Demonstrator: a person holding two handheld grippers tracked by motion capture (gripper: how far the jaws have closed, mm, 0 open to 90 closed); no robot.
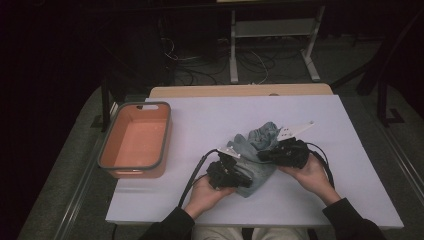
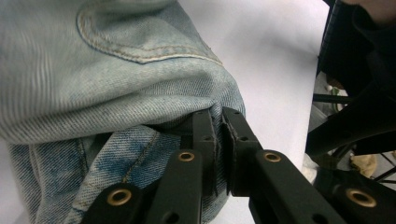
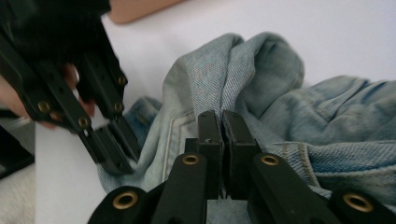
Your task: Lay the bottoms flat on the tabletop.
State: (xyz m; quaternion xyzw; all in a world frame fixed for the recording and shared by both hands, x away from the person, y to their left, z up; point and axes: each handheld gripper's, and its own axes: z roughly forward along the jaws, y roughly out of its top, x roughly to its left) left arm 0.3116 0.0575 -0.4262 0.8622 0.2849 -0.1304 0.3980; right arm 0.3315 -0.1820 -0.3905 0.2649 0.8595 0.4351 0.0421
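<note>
A crumpled light-blue denim garment lies in the middle of the white table. My left gripper is at its near left corner, shut on an edge of the denim, which bunches over the jaws. My right gripper comes in from the right and is shut on a raised fold of the denim, pinched at the jaw tips. The right gripper view also has the left gripper at the left, closed on the cloth's edge.
An orange bin with a grey rim stands at the table's left side, nothing visible inside it. Beyond the far edge are a metal frame and cables on the floor. Bare table surrounds the garment.
</note>
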